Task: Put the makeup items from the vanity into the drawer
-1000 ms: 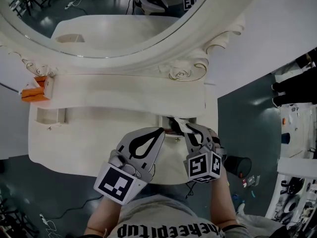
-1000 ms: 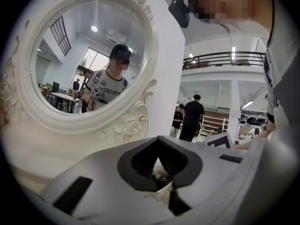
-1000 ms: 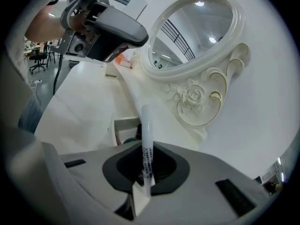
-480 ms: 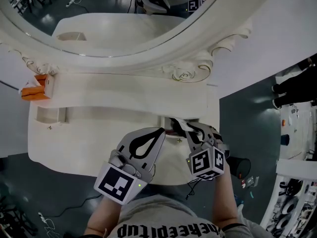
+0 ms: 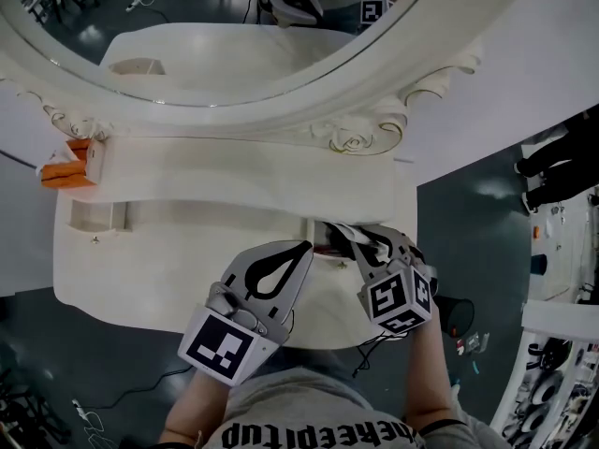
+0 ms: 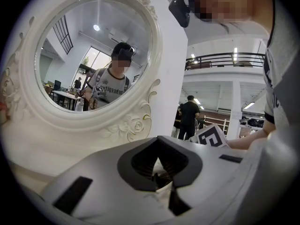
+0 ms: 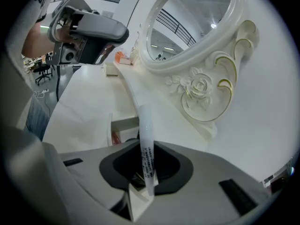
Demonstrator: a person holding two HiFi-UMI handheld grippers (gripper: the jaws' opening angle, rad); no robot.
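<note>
The right hand-held gripper (image 7: 143, 189) was letting go. Its jaws were opening with a slim white tube (image 7: 146, 144) still standing between the tips. The tube's long axis ran along the jaws. Its near end sat at the fingertips, and its far end pointed away from the person toward the back of the desk (image 5: 187, 260), leaning slightly left. A line of dark print ran lengthwise down its lower half. Just behind it in the right gripper view lay the open drawer (image 7: 123, 122), with something reddish inside at its left end.

The head view showed what the gripper cameras could not. Both tools sat side by side over the desk's front right, the left hand-held gripper (image 5: 301, 249) just beside the right one, both aimed at the drawer opening. There the tube was too small to pick out among the right gripper's tips. An orange box (image 5: 65, 171) stood at the desk's far left end, well apart from both grippers, beneath the carved mirror frame (image 5: 342, 141).

The left gripper view showed that tool's own jaws closed tip to tip with nothing gripped. It also showed the oval mirror (image 6: 93, 55), with a person reflected in it, and the corner of the right gripper's marker cube (image 6: 211, 137) — but no tube. Only the right gripper view showed the tube's print and heading.
</note>
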